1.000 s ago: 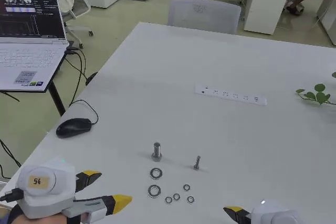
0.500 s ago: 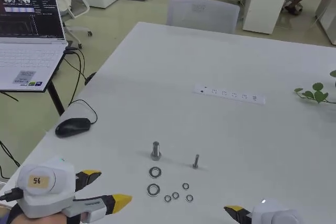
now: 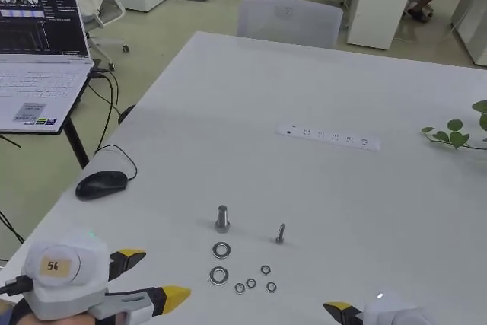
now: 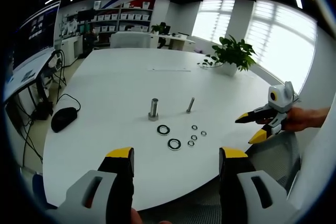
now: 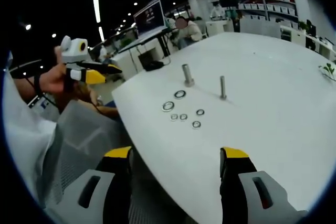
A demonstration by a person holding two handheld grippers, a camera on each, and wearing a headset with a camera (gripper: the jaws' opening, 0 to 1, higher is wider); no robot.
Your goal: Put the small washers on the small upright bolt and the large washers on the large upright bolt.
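The table [image 3: 358,188] runs out of the head view at the right and bottom, so its near edge is cut off there. At the left, the laptop [image 3: 34,43] is cropped by the frame and its screen is too small to read. The left gripper [image 3: 156,275] hangs over the table's near left corner with its jaws spread wide and empty, and most of the hand holding it is out of frame. The right gripper [image 4: 247,130] is also wide open and holds nothing. In the head view the bottom edge cuts it down to one yellow tip.

The large upright bolt [image 3: 222,218] stands ahead of both grippers, with the small upright bolt [image 3: 281,234] apart to its right. Two large washers [image 3: 221,250] lie flat just in front of the large bolt. Four small washers [image 3: 265,270] are loosely clustered to their right. They are too small to tell whether any touch.

Since a second ago the whole head view has slid a little — the camera moved. The bolts and washers keep their layout, and both grippers stay low and open.
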